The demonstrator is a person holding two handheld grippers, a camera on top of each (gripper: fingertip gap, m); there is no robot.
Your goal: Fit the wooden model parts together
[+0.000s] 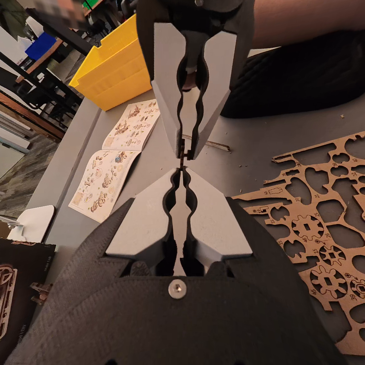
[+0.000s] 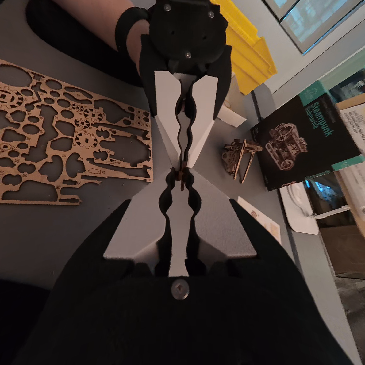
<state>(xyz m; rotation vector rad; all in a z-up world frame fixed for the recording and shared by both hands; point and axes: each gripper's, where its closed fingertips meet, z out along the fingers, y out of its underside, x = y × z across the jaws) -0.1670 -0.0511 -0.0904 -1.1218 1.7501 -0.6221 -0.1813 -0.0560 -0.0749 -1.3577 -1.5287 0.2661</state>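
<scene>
While the two tools meet tip to tip above the grey worktop [image 1: 256,150], the left hand-held gripper [image 1: 181,169] is pinched nearly closed on a thin dark wooden part [image 1: 181,165], and the right hand-held gripper [image 2: 179,173] is clamped narrowly on a small notched brown wooden piece [image 2: 182,180]; the two bits touch at the tips. One laser-cut plywood sheet [image 2: 59,142], punched through with gear and oval holes, lies flat beside them. One partly built wooden model [image 2: 240,158] stands just beside one dark kit box [image 2: 304,138]. One open instruction booklet [image 1: 110,164] lies farther off, and beyond it sits one yellow bin [image 1: 112,75]; its contents cannot be seen. A loose wooden strip [image 1: 217,145] lies under the right tool.
</scene>
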